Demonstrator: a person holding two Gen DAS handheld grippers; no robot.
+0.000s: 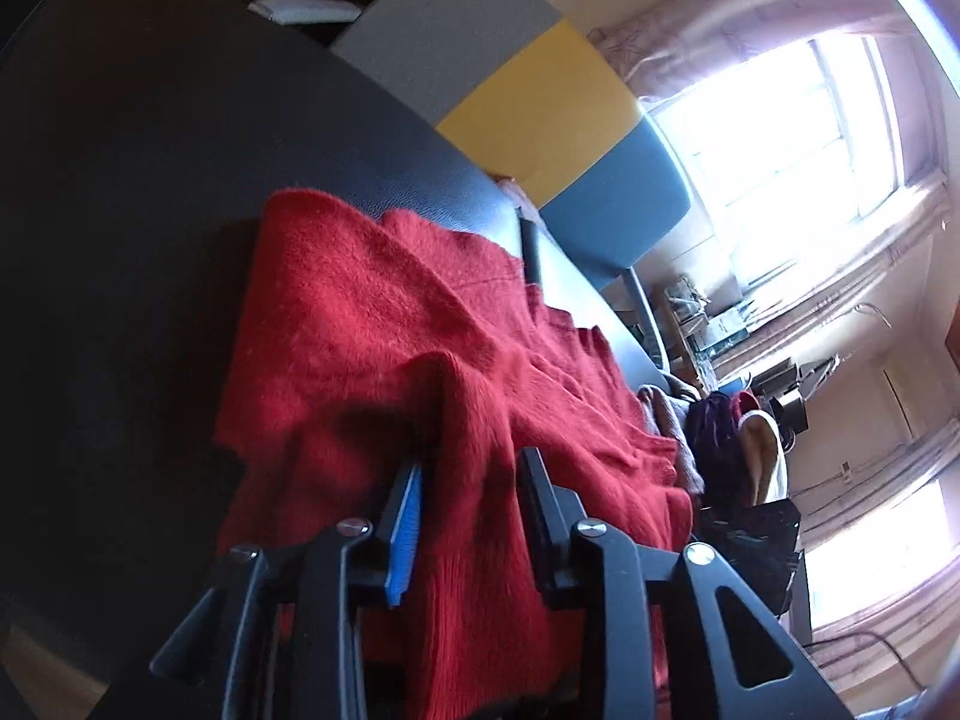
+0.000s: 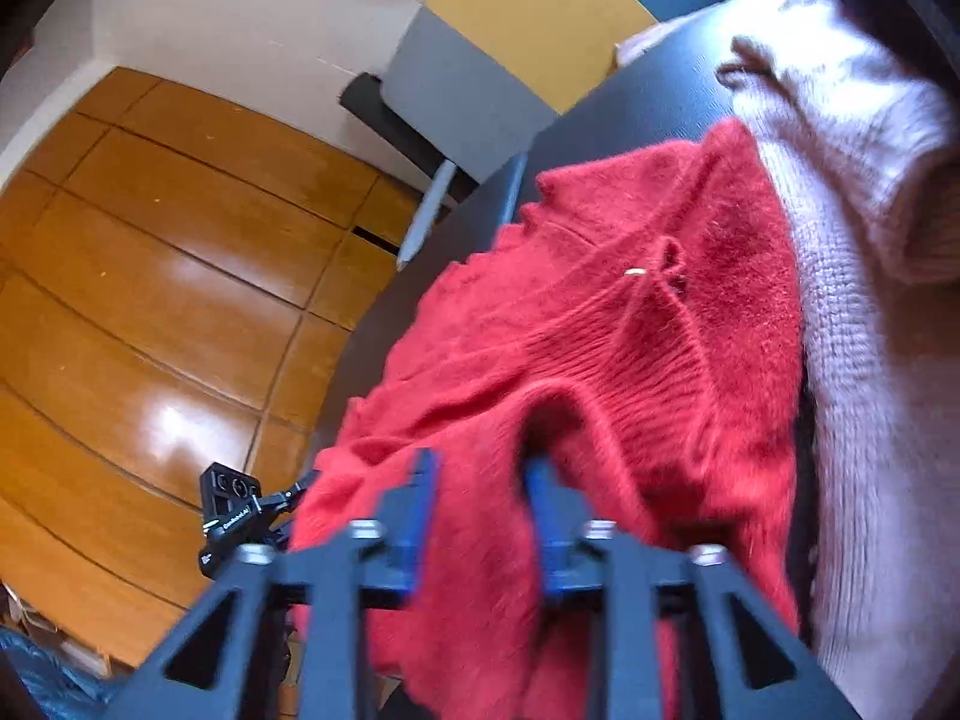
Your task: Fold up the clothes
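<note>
On the dark desk (image 1: 120,180) lay one red sweater (image 1: 372,312), spread along the edge nearest me, part of it hanging over that edge toward both claws.

Item, left claw (image 1: 474,474): jaws parted, a raised fold of the red knit standing between them. The blue pad sat just beside the cloth on one side; on the other a gap showed, so I judged the fold loose, not pinched.

Item, right claw (image 2: 480,468): jaws likewise parted, red knit bunched between and draped over the far finger. The picture was blurred there; I saw no squeeze on the cloth and took it as released.

Item, sweater, condition: doubled over on itself at least once, with a thick layered ridge near my left claw and a ribbed band and scalloped hem (image 2: 516,228) showing in the right view. It was still rumpled, its edges uneven, one portion off the desk. I judged the fold as laid but not squared or smoothed.

Item, pale knit (image 2: 870,240): touching the red sweater on its far side from the right claw, lumpy, unfolded as far as I could tell.

Item, dark heap (image 1: 738,468): further garments at the desk's end, apparently waiting.

Remaining, in my estimate: tidy the red piece, then the others.
</note>
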